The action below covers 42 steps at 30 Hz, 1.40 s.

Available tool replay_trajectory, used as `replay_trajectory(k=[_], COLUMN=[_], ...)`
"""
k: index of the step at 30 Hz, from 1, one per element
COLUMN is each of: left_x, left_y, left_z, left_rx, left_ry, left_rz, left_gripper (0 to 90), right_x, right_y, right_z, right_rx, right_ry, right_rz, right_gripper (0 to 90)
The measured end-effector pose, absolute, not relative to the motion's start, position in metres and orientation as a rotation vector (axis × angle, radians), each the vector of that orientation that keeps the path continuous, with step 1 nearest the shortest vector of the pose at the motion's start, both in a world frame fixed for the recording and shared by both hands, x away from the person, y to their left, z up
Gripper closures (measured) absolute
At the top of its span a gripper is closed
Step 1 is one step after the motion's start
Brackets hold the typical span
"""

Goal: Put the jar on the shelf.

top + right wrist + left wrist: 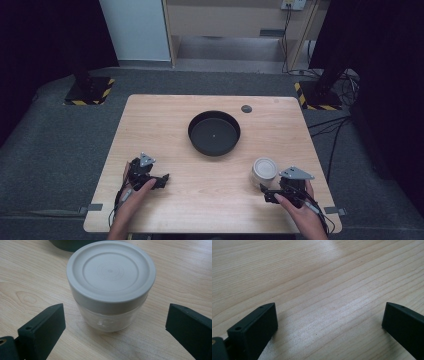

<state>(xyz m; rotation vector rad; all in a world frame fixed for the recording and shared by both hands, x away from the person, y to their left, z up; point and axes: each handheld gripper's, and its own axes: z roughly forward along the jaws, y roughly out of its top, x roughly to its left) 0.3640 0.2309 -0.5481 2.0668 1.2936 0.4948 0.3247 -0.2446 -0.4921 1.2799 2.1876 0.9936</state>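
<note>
Wooden table (165, 125): lidded jar (264, 171) stands untouched near my right gripper (113, 322), jaws wide, empty. Left gripper (329, 320) likewise open, idle. Grasp and transfer to black bowl (214, 132) remain.

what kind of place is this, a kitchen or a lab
Most likely a lab or recording room, not a kitchen: a bare wooden table stands on grey carpet, stand bases with hazard tape flank it, and cables trail across the floor by dark curtains.
</note>
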Motion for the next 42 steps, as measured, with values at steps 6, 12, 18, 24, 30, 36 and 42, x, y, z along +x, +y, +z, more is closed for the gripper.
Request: replay_trajectory(k=[6,12,18,24,30,36,42], left_x=[0.364,0.364,0.364,0.364,0.364,0.364,0.364], left_y=[0.231,0.231,0.231,0.231,0.231,0.231,0.231], left_z=[-0.548,-0.548,-0.548,-0.548,-0.548,-0.548,-0.548], left_rx=[2.067,2.067,2.067,2.067,2.067,2.067,2.067], left_ry=[1.294,1.293,1.293,1.293,1.293,1.293,1.293], left_rz=[0.495,0.495,0.495,0.495,0.495,0.495,0.494], left_gripper=[0.0,0.0,0.0,0.0,0.0,0.0,0.0], right_x=[0.327,0.329,0.330,0.332,0.334,0.336,0.340], right_y=[-0.244,-0.241,-0.239,-0.237,-0.235,-0.232,-0.230], right_z=[-0.493,-0.493,-0.493,-0.492,-0.493,-0.495,-0.498], right_rx=[1.280,1.277,1.274,1.268,1.268,1.271,1.272], right_ry=[2.188,2.189,2.190,2.192,2.194,2.191,2.187], right_rz=[0.996,0.997,1.001,1.006,1.008,1.017,1.027], right_gripper=[2.7,2.7,2.7,2.7,2.7,2.7,2.6])
